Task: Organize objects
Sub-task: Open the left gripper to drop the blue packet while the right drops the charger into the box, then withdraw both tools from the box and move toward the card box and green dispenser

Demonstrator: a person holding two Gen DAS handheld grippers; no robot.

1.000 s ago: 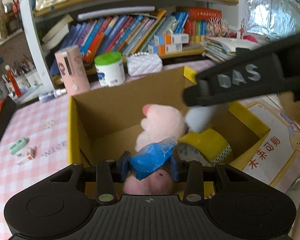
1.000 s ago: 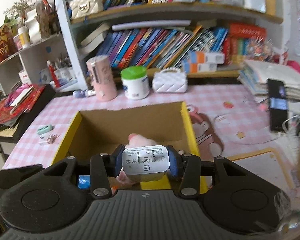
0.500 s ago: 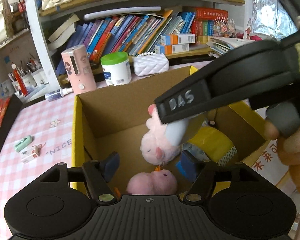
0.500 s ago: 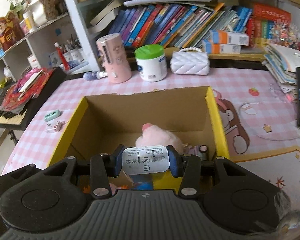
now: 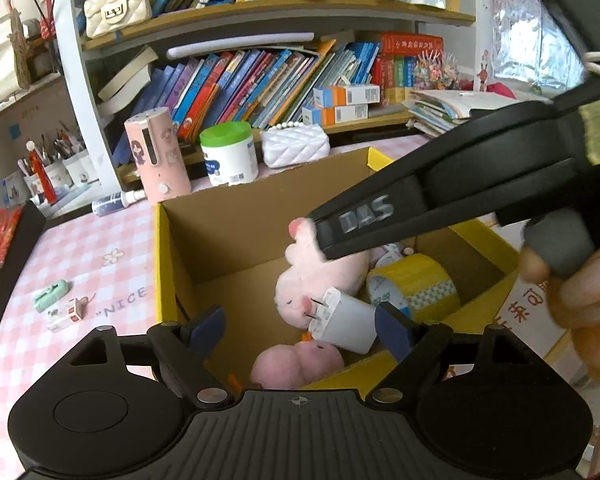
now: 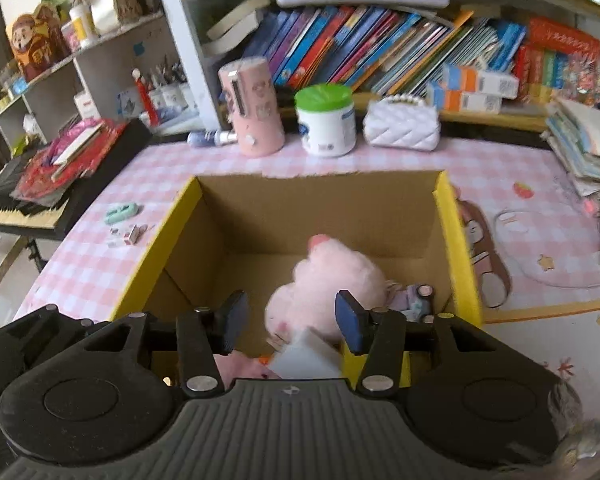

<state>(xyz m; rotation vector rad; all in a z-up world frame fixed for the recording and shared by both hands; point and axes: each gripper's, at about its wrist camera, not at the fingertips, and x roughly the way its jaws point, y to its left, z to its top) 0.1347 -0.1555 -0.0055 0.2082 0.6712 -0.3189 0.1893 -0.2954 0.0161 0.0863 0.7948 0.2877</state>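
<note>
The right hand-held gripper [image 6: 288, 322] has opened and released the white charger [image 5: 342, 320], which now lies below it in the box [image 5: 164, 264].

Cardboard box [image 5: 220, 248]: brown walls inside, yellow seen on rim and outer faces. Plush toy [image 5: 320, 276] in the box: pale pink, darker pink tip. Charger plug [image 5: 342, 320]: plain white. Tape roll [image 5: 414, 286]: yellow, with a green-and-white checked band. Tablecloth [image 5: 92, 256]: pink-and-white gingham, printed with small flowers. Jar [image 6: 327, 120]: white, topped by a green lid. Quilted purse [image 6: 402, 128]: white. Gripper pads [image 6: 350, 320] are seen as dark blue.
</note>
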